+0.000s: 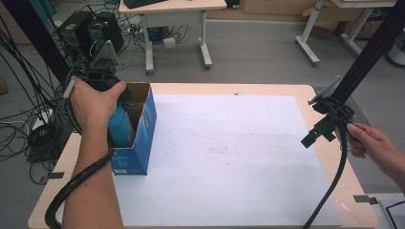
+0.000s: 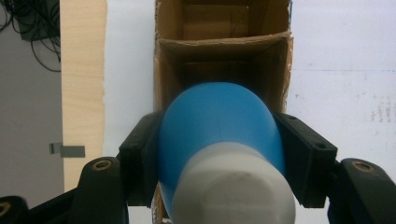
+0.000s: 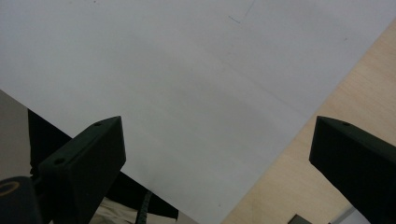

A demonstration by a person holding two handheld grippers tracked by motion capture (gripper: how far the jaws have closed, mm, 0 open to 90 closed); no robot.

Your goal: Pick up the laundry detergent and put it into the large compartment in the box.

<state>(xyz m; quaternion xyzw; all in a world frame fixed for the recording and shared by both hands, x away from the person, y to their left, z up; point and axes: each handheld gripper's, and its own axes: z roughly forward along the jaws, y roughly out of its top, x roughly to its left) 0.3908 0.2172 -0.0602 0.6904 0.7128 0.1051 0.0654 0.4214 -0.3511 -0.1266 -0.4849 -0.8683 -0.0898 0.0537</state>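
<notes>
High view has the left gripper [image 1: 111, 93] at nine o'clock, lowering a blue bottle [image 1: 120, 128] into the open blue carton [image 1: 143, 136]; left gripper view adds the jaws clamped on the bottle's sides and its white cap [image 2: 236, 186]. Right gripper [image 1: 319, 132], at three o'clock, hangs with jaws apart over the white sheet [image 3: 187, 74]

We count one blue bottle [image 2: 219, 116] with one white cap [image 2: 233, 186], one open cardboard box [image 1: 143, 138] with blue sides, and one white sheet [image 1: 229, 157] on one counter [image 1: 329, 157]. Two tongs: the left [image 1: 102, 78] and the right [image 1: 322, 131]. Two hands hold them.
</notes>
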